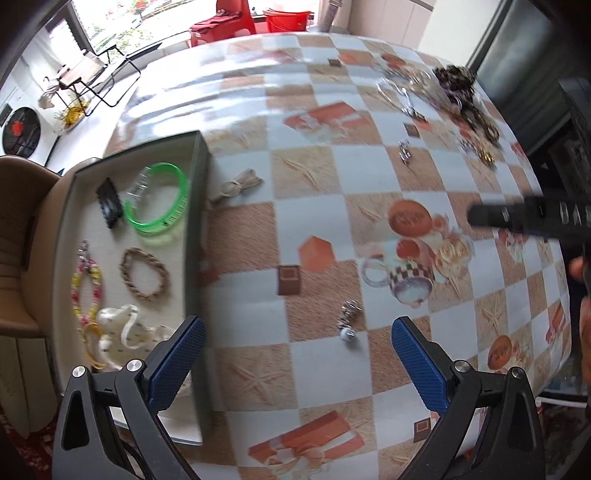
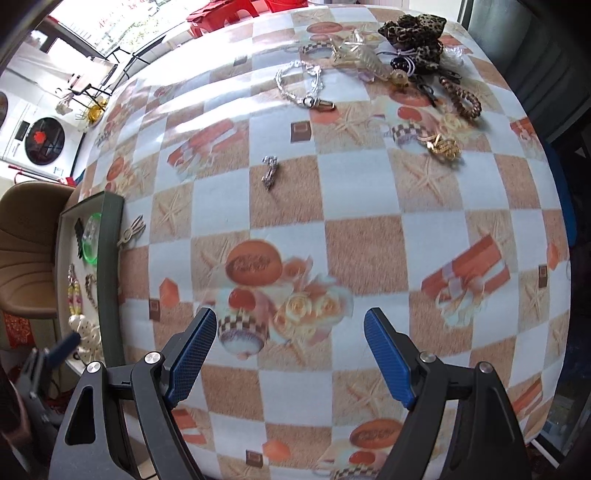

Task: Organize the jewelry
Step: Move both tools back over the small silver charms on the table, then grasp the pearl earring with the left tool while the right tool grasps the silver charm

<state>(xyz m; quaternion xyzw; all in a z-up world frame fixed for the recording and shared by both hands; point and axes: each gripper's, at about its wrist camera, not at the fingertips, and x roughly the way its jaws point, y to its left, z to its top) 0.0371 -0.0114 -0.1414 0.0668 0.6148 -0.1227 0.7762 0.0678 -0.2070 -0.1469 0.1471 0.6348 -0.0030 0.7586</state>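
Observation:
A dark-rimmed tray [image 1: 197,206] at the table's left edge holds a green bangle [image 1: 162,201], a black clip [image 1: 109,203], a braided bracelet [image 1: 146,273], a beaded pink-yellow piece [image 1: 88,288] and a white ribbon [image 1: 125,328]. My left gripper [image 1: 297,332] is open and empty beside the tray, just short of a small silver charm [image 1: 347,319]. My right gripper [image 2: 290,325] is open and empty over the table's middle. A silver charm [image 2: 270,171], a silver chain [image 2: 301,85], a gold piece [image 2: 443,146] and a leopard scrunchie [image 2: 413,33] lie farther away.
A beige bow [image 1: 238,184] lies against the tray's right wall. A brown coiled hair tie [image 2: 463,98] and clear clips [image 2: 356,51] sit in the far pile. A tan chair [image 1: 22,236] stands left of the table. The right gripper's finger [image 1: 517,216] shows at the right.

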